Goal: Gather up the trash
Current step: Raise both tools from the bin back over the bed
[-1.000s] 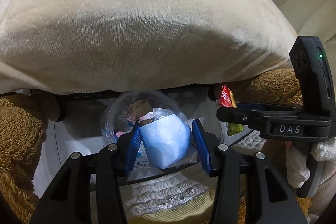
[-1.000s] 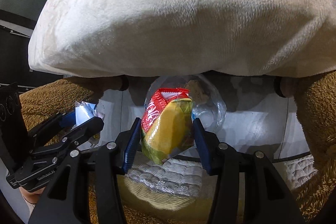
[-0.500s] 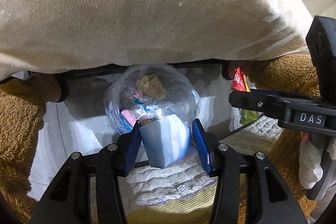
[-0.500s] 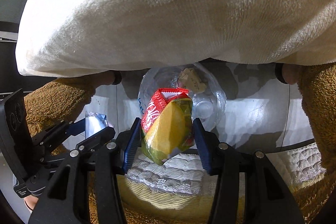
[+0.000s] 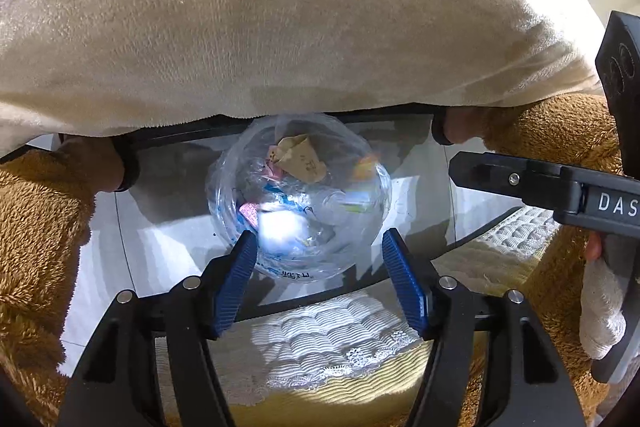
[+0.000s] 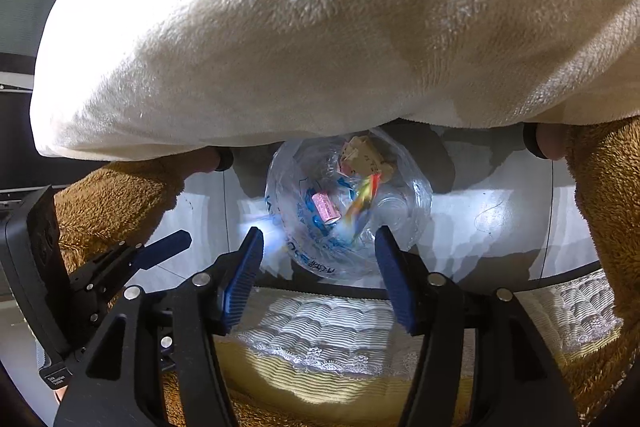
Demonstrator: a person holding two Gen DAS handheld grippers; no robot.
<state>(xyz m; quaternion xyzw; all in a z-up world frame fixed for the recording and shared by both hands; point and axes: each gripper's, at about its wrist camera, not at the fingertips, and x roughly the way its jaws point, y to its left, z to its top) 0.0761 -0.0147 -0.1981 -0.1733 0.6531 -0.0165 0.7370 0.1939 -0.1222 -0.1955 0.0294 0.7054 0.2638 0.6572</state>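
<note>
A bin lined with a clear bag (image 5: 218, 195) (image 6: 422, 195) stands on the floor below both grippers. My left gripper (image 5: 318, 239) is over it, its jaws opening with nothing between them. A blue-white wrapper (image 5: 280, 229) shows as a bright blur inside the bag. My right gripper (image 6: 319, 233) is also opening and empty. The red and yellow snack packet (image 6: 362, 197) is a falling streak in the bag. Tan crumpled paper (image 5: 300, 159) and a pink scrap (image 6: 326, 207) lie inside too. Each gripper shows in the other's view: the right gripper (image 5: 540, 183), the left gripper (image 6: 160, 251).
A cream plush blanket (image 5: 280, 27) overhangs the bin from above. Brown fuzzy fabric (image 5: 36, 227) flanks it on both sides. A white lace-edged quilted mat (image 5: 320, 343) over yellow cloth lies at the near edge. A gloved hand (image 5: 600, 311) holds the right gripper.
Both grippers have opened. The blue-white wrapper has left the left jaws and the red and yellow packet the right jaws; both are now in the bag. The left gripper sank slightly.
</note>
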